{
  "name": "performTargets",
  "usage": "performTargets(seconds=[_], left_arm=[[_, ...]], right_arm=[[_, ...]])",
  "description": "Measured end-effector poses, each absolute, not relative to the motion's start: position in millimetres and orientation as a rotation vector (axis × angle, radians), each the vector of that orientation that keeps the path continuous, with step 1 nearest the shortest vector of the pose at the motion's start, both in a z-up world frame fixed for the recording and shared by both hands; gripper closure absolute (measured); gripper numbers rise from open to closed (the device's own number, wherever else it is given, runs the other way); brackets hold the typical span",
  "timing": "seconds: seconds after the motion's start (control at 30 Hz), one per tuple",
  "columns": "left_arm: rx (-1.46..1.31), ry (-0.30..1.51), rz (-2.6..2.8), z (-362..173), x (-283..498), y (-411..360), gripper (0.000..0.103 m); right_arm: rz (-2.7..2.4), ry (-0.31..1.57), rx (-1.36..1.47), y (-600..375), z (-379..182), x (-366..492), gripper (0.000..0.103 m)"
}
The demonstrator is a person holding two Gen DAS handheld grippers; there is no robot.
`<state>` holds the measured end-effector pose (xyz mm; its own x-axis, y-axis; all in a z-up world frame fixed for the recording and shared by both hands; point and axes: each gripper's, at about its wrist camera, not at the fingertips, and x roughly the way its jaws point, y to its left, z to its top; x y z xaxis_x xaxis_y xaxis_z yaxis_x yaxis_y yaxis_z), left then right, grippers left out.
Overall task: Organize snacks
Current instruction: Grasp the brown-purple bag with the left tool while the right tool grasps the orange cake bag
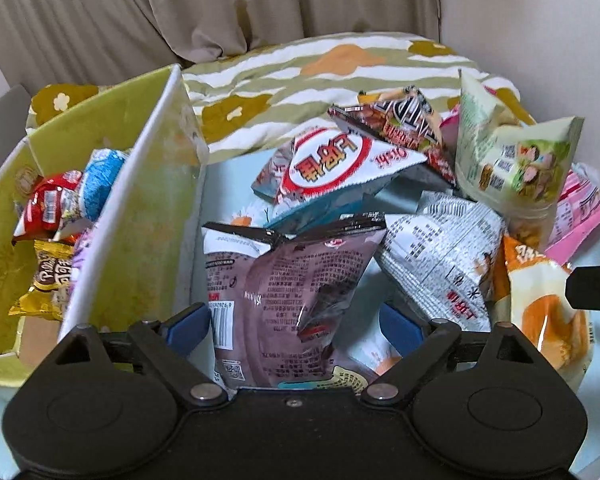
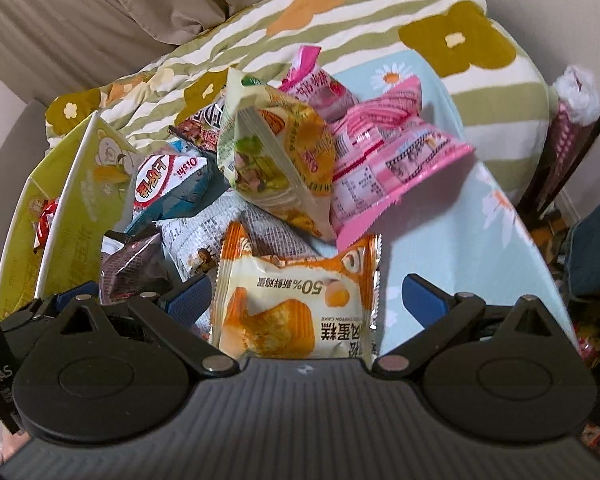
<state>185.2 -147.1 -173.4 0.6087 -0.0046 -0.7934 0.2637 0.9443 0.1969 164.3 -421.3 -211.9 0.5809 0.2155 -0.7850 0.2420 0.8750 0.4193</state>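
On the bed sheet (image 2: 452, 248), with both tongs wide, close your left tongs (image 1: 294, 326) on the brown packet (image 1: 288, 292) between them, then carry it into the green box (image 1: 140, 216) to their left.

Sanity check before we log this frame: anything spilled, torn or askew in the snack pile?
No spill or tear visible. The loose packets lie heaped at all angles on the blue cloth: the green packet stands on edge, the Oishi bag is upside down. A few snacks already sit in the yellow-green box.
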Motion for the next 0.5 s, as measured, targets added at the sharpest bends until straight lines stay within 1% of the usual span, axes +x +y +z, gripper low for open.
performTargets(seconds=[0.13, 0.2, 0.3, 0.37, 0.47, 0.5], left_arm=[[0.331, 0.920, -0.172, -179, 189, -148, 0.009], [0.335, 0.934, -0.178, -182, 191, -148, 0.011], [0.311, 0.979, -0.183, -189, 197, -144, 0.020], [0.294, 1.010, -0.182, -194, 200, -139, 0.033], [0.263, 1.021, -0.194, -197, 202, -133, 0.039], [0.267, 1.020, -0.196, -197, 202, -133, 0.039]], right_arm=[[-0.032, 0.979, 0.551, -420, -218, 165, 0.000], [-0.039, 0.983, 0.564, -420, -221, 165, 0.000], [-0.050, 0.989, 0.582, -421, -225, 166, 0.000], [-0.056, 0.991, 0.596, -421, -227, 166, 0.000], [-0.063, 0.995, 0.608, -419, -230, 167, 0.000], [-0.065, 0.997, 0.611, -419, -232, 168, 0.000]])
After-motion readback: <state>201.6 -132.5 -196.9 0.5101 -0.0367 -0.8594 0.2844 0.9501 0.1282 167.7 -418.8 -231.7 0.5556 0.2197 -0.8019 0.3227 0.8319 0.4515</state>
